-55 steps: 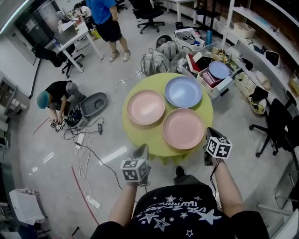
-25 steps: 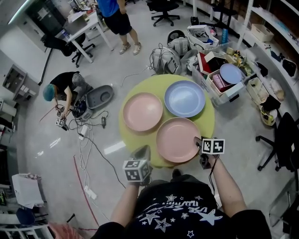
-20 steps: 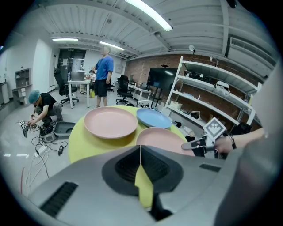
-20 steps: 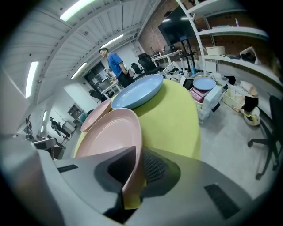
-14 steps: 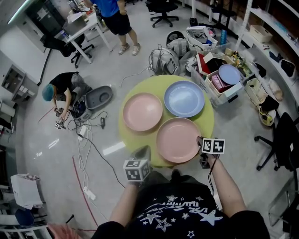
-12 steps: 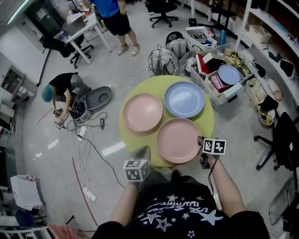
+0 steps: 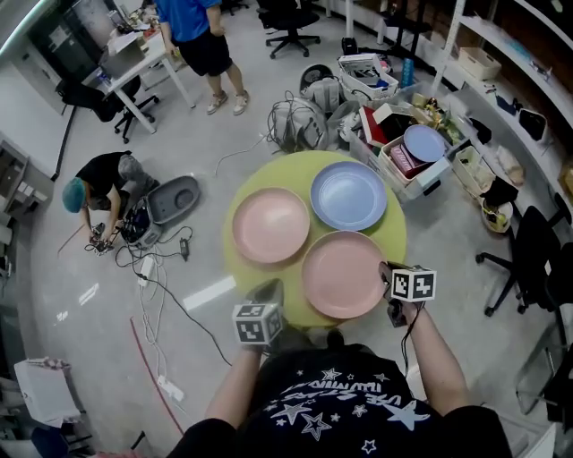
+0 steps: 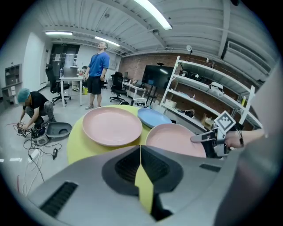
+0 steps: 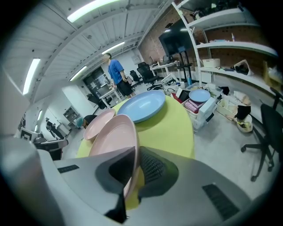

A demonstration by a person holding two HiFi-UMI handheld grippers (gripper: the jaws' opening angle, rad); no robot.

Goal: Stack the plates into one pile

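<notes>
R tool (image 7: 388, 277) just clamped, L tool (image 7: 271, 290) shut

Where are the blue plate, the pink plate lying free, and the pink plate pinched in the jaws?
blue plate (image 7: 348, 195), head view, centre of its hollow.
free pink plate (image 7: 271, 224), head view, centre of its hollow.
gripped pink plate (image 9: 113, 135), right gripper view, inner face above the jaws.

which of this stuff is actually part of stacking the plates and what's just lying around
Part of the job: near pink round plate, its rim in the right gripper, whose jaws have just closed; far pink round plate; blue round plate; round yellow-green table.
Lying about: white crate of clutter; grey open case on the floor; loose floor cables; black office chair.
</notes>
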